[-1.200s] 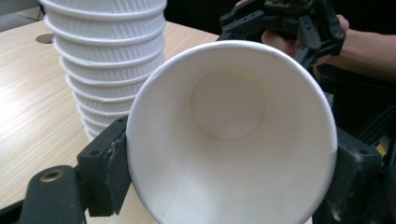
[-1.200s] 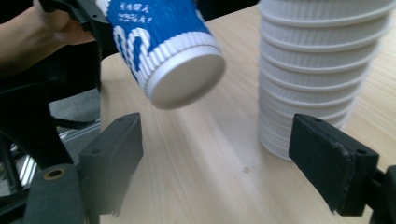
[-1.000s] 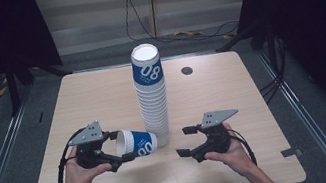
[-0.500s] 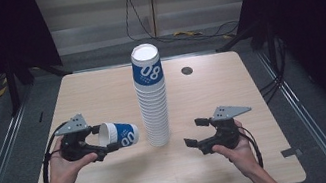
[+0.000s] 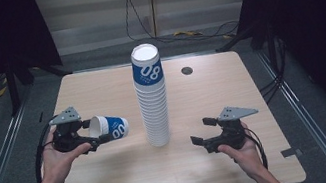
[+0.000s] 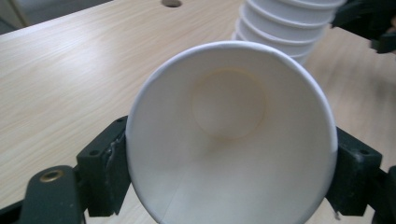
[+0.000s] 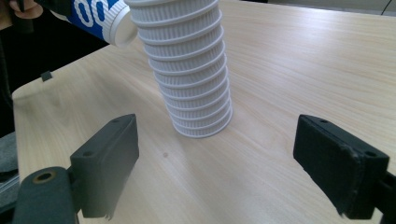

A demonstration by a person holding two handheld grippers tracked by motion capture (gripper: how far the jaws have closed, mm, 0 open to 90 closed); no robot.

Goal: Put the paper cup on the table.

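Observation:
A tall stack of white ribbed paper cups (image 5: 152,98) stands mid-table, its top cup blue with white digits. It also shows in the right gripper view (image 7: 191,79) and the left gripper view (image 6: 285,28). My left gripper (image 5: 93,135) is shut on a single blue-and-white cup (image 5: 109,128), held on its side left of the stack, base toward it. In the left gripper view the cup's mouth (image 6: 231,135) faces the camera between the jaws of the left gripper (image 6: 231,170). My right gripper (image 5: 200,132), (image 7: 224,163) stands right of the stack; its jaws have just been opening, with nothing between them.
The light wooden table (image 5: 226,172) has a small round cable hole (image 5: 187,70) behind the stack. Dark floor with metal rails runs along both sides, and cables lie beyond the far edge. The person's forearms enter from the near edge.
The left gripper has carried the cup leftward, away from the stack's base. The right gripper has drawn back to the right and its jaws have widened.

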